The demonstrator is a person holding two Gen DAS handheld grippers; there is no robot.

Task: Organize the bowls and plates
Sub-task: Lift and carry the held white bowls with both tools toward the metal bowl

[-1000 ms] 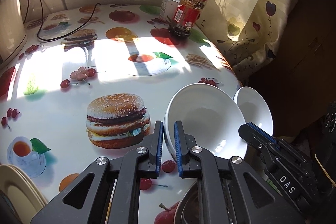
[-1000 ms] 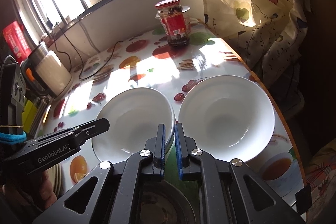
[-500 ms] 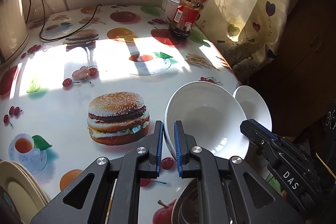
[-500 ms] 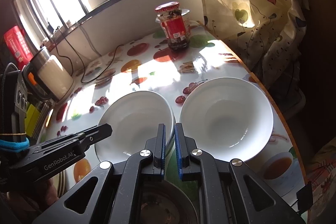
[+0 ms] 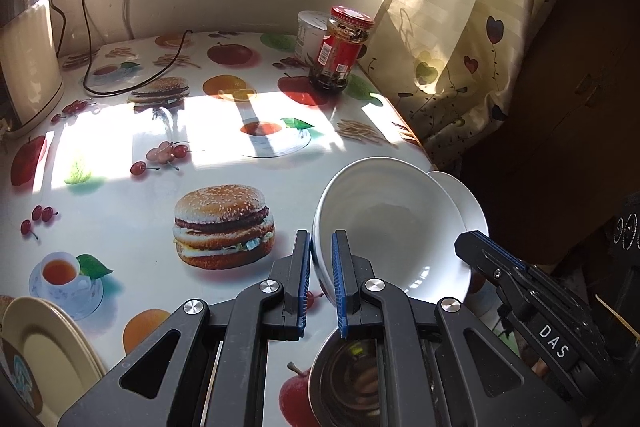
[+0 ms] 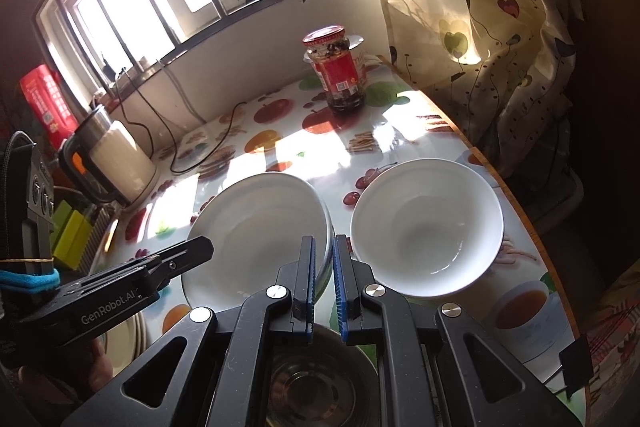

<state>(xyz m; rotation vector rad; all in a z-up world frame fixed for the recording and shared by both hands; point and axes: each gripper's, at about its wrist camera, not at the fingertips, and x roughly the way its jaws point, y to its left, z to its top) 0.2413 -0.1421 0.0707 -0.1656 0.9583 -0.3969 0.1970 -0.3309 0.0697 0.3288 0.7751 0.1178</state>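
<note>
With its near rim clamped in the left hand-held gripper point(image 5: 320, 281), the tilted white ceramic bowl point(image 5: 384, 227) beside the second white bowl point(image 6: 427, 227) should be lifted level and nested gently.

There are two white bowls: one big bowl point(image 6: 260, 227) and one smaller bowl point(image 6: 426, 227). There is one shiny metal bowl point(image 6: 316, 379). There is one pile of cream plates point(image 5: 44, 355). There is one jar point(image 6: 338, 71) with a red lid, one white tub point(image 5: 310, 37) and one kettle point(image 6: 116, 159).
</note>
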